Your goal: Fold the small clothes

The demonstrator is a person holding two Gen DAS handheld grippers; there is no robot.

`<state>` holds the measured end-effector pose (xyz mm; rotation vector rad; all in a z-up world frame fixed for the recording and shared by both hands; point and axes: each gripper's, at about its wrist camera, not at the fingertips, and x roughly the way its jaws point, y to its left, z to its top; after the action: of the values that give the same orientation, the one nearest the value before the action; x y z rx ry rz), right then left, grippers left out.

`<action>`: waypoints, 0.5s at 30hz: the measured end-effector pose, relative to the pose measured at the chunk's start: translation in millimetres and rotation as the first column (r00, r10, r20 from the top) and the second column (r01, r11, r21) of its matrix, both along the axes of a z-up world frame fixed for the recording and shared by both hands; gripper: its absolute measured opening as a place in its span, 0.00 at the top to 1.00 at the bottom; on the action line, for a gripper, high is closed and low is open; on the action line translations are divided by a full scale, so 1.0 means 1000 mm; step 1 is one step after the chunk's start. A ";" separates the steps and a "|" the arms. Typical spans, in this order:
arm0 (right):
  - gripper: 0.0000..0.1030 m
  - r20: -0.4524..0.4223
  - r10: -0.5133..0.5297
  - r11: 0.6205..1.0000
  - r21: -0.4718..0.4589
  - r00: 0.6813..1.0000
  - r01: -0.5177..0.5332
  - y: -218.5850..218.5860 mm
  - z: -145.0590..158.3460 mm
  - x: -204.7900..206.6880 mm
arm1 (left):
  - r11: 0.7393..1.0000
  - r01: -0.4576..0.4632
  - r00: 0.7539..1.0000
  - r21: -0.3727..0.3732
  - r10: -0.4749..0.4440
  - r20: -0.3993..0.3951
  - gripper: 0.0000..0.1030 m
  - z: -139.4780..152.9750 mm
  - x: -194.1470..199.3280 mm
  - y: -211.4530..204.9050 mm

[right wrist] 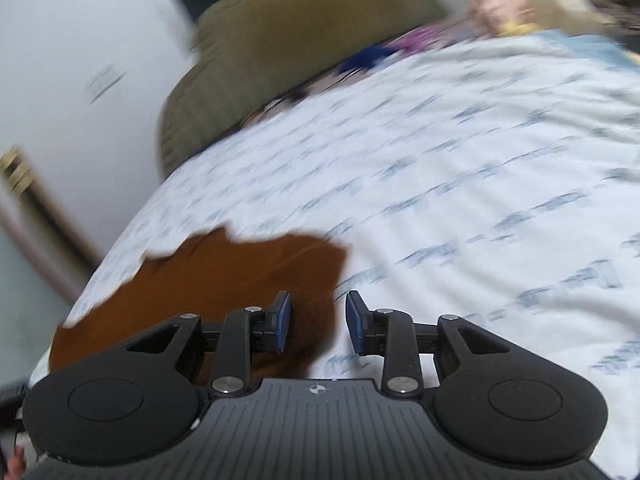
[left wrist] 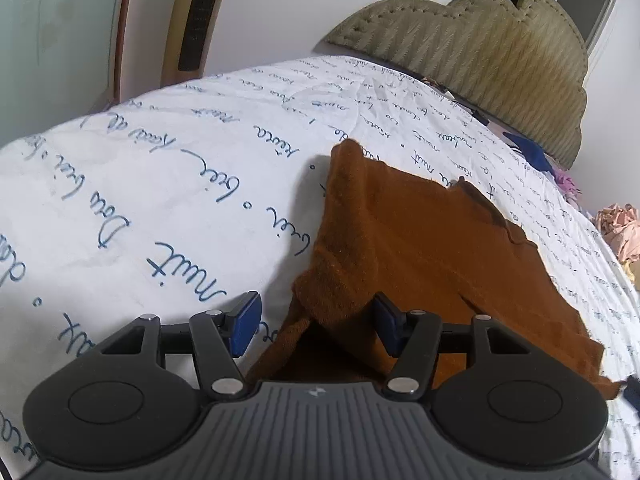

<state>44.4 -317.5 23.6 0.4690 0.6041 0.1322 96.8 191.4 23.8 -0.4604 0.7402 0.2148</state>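
Your left gripper [left wrist: 316, 326] has its fingers spread wide and gripping nothing; a raised fold of the brown cloth [left wrist: 420, 248] sits between them, untouched by the blue pads. From the left wrist, that cloth runs from 6 o'clock toward 1 o'clock on the printed bedsheet [left wrist: 160, 168]. It looks soft, light and limp, so expect it to sag; take a corner or a doubled edge.

From the right wrist, blurred, your right gripper [right wrist: 318, 322] is partly open and empty, the cloth's edge [right wrist: 240, 276] below at 9 o'clock. Pinch near that edge.
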 end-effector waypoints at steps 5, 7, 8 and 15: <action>0.67 0.072 0.118 0.993 -0.018 0.990 -0.117 0.015 0.017 -0.001 | 0.999 -0.004 1.000 0.049 0.005 -0.009 0.40 -0.001 0.004 -0.003; 0.67 0.050 0.211 0.977 -0.027 0.976 -0.210 0.033 0.022 0.007 | 0.999 -0.010 1.000 0.039 0.011 -0.006 0.40 -0.002 0.005 0.000; 0.67 0.033 0.238 0.971 -0.047 0.971 -0.236 0.042 0.025 0.010 | 0.999 -0.016 1.000 0.037 0.017 -0.004 0.40 -0.002 0.005 0.002; 0.67 -0.089 0.317 0.931 -0.160 0.944 -0.328 0.068 0.017 0.034 | 0.997 -0.054 0.998 0.057 0.053 0.022 0.40 0.000 0.011 0.017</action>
<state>78.7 -249.4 40.5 0.2019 0.7446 0.3772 107.7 208.9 23.7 -0.4273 0.7003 0.2807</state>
